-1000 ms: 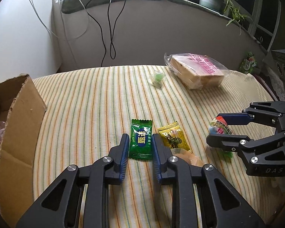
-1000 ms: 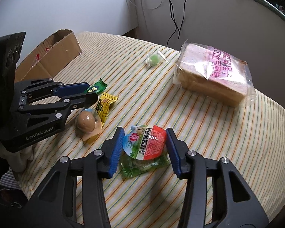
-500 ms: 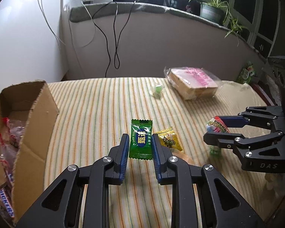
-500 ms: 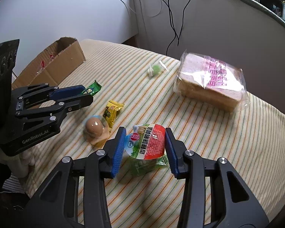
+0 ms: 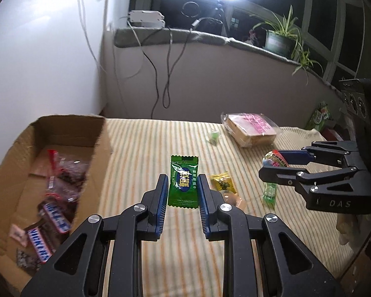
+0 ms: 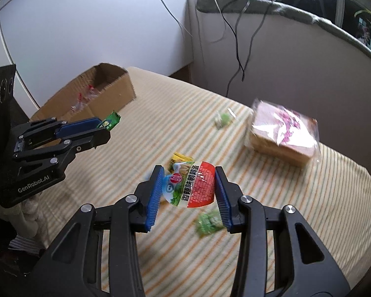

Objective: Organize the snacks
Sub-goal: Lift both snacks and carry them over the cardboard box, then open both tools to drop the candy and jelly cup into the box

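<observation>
Item one: green candy wrapper point(image 5: 183, 184), glossy foil with crimped zigzag ends and a blue oval bearing white Chinese characters. My left claw point(image 5: 182, 185) is pinched narrowly on its two long edges and carries it clear of the cloth.

Item two: sealed snack cup point(image 6: 191, 185), its film lid printed red and white with Chinese characters and a small egg picture. My right claw point(image 6: 190, 190) stands moderately parted and clamped on the cup's sides, holding it above the cloth. "DAS" is moulded on this claw's body, "GenRobot.AI" on the left one's.

Just right of the left claw's tip: yellow foil sachet point(image 5: 222, 185), lying flat, with a clear pouch holding a brown egg point(image 5: 231, 198) touching its near end. Below the right claw: a crumpled green packet point(image 6: 208, 222), blurred.

Left of the left claw: open cardboard box point(image 5: 100, 153) of corrugated brown board, containing Snickers bars point(image 5: 38, 246) and clear bags of dark pieces.

Well ahead of both claws: sliced bread point(image 5: 251, 131) in a clear bag with pink print, and a small green sweet point(image 5: 214, 136) in a clear twist.

Underneath everything: striped tablecloth point(image 5: 141, 148), cream with orange and green lines.
</observation>
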Motion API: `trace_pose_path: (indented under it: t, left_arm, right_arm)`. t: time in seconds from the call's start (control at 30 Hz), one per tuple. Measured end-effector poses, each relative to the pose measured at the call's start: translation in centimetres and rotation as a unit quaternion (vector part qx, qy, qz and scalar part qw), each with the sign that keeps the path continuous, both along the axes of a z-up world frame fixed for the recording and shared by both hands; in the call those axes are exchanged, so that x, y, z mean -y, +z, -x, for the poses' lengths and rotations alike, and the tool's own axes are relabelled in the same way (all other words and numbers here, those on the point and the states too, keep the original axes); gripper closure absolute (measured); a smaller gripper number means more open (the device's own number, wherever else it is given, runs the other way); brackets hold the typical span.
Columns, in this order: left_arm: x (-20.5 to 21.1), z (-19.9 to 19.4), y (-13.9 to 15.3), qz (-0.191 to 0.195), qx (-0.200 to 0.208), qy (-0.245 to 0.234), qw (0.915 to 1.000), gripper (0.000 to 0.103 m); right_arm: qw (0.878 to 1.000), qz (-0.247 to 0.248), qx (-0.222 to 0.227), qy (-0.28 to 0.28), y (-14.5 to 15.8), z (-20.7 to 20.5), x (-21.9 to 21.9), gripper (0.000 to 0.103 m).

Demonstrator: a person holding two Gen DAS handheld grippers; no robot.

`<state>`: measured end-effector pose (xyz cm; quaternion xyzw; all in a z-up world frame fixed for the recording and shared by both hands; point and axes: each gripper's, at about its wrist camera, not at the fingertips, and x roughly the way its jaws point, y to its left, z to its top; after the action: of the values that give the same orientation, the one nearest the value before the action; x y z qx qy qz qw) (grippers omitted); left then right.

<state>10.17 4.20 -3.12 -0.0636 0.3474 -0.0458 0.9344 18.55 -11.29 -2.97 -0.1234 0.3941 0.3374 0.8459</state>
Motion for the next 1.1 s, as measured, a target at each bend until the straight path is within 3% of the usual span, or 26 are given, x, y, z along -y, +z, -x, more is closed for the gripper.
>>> trace_pose_path:
  t: [0.53, 1.1]
  left_arm:
    - [-7.1, 4.5, 1.5, 0.008, 0.017, 0.073, 0.9971, 0.081]
    - [-14.3, 5.8, 0.9, 0.009, 0.008, 0.145, 0.9894, 0.081]
  right_arm:
    - [0.998, -0.011, 0.015, 0.060, 2.1, 1.1, -7.7, 0.061]
    - [0.994, -0.002, 0.027, 0.109, 3.0, -0.2, -17.6, 0.061]
